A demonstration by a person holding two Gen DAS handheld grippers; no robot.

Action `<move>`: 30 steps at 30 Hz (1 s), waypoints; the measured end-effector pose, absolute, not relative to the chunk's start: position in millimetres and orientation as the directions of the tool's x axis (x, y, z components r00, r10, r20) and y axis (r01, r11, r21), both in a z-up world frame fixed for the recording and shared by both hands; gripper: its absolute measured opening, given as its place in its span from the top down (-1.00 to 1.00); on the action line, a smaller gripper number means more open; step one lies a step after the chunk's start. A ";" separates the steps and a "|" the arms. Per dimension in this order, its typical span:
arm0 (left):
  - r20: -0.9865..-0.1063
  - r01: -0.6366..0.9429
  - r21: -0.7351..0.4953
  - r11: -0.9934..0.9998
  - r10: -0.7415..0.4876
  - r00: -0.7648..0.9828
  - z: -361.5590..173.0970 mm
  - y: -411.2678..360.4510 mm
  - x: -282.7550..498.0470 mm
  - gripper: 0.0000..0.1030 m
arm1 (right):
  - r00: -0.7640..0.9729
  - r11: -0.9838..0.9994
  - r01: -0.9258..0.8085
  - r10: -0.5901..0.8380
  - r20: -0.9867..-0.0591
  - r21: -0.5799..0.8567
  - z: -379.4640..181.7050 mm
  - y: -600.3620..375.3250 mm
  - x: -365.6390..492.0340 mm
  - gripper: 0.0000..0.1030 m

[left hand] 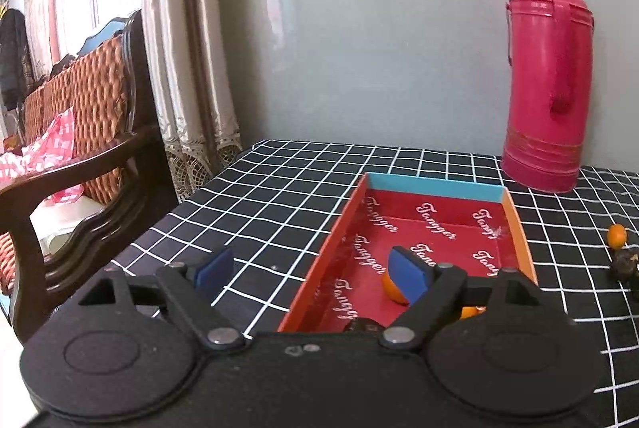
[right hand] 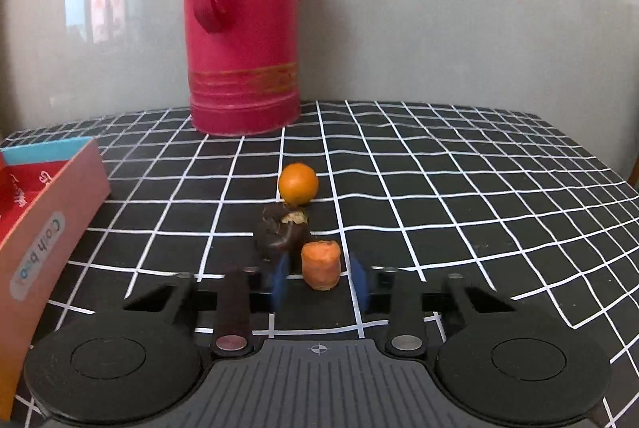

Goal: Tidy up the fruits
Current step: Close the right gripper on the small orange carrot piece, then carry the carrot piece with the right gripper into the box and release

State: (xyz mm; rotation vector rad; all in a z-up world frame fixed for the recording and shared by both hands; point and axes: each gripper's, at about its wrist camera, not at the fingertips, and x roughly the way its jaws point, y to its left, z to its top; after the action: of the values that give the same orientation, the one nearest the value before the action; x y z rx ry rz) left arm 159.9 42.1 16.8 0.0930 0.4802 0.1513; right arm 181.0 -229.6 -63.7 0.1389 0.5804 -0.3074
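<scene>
From the left wrist, the left tongs (left hand: 311, 270) stand spread and empty, tilted down over the near rim of the red box (left hand: 515, 212) on the checked table (left hand: 259, 204). One blue pad is outside the box and the other inside, in front of an orange fruit (left hand: 389, 288) already lying on the box floor. A red thermos (left hand: 547, 68) stands behind the box, and more fruit waits on the cloth to the right. From the right wrist, the right tongs (right hand: 319, 282) dip toward the table, their blurred blue pads on either side of an orange stub of fruit (right hand: 320, 264) with a visible gap on each side, so the pinch does not look complete. Just behind it sit a dark wrinkled fruit (right hand: 279, 234) and a round orange one (right hand: 298, 183), the three nearly in a row. For a clean pick, the pads should meet the stub squarely at mid-height and close gently, without nudging the dark fruit, then lift straight up before swinging left toward the box.
</scene>
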 end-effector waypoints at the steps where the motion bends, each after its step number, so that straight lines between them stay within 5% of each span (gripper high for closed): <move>1: -0.455 -0.128 0.119 0.985 0.169 0.875 17.1 44.6 160.5 -0.52 | 0.790 0.945 0.324 -0.240 -0.565 0.051 -65.4 -231.1 182.2 0.50; 17: -0.488 -0.222 0.070 0.973 0.228 0.843 18.2 74.1 169.7 -0.53 | 0.864 0.971 0.237 -0.199 -0.462 0.025 -49.8 -203.1 164.7 0.58; 30: -0.505 -0.321 0.087 0.943 0.320 0.802 14.2 93.8 172.2 -0.57 | 0.934 0.980 -0.193 0.197 -0.299 0.043 -18.2 -112.7 137.8 0.58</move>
State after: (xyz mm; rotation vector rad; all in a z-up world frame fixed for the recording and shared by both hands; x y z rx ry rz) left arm 172.2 93.8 14.2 -0.0025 0.5406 0.3437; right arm 137.8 -112.7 -18.2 0.0134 0.3067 0.1999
